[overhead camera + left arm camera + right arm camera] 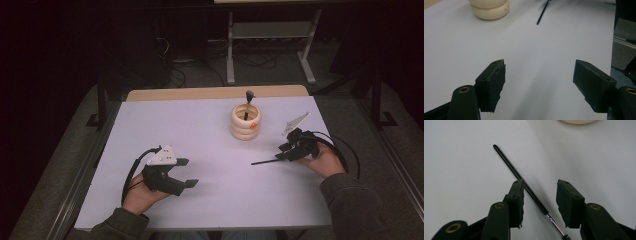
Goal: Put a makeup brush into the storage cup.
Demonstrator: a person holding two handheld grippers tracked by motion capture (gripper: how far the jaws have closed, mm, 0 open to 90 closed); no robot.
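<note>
Straddling a thin black brush (524, 186) on the bench (210, 165), right gripper (539, 202) fingers are spread.
Left gripper (539, 85) fingers are held spread, empty.

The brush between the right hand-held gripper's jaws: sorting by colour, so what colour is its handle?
Black handle, with a silver metal ferrule; clearest in the right gripper view.

left gripper (186, 173): jaws wide, resting | right gripper (276, 156): jaws parted, low
</note>
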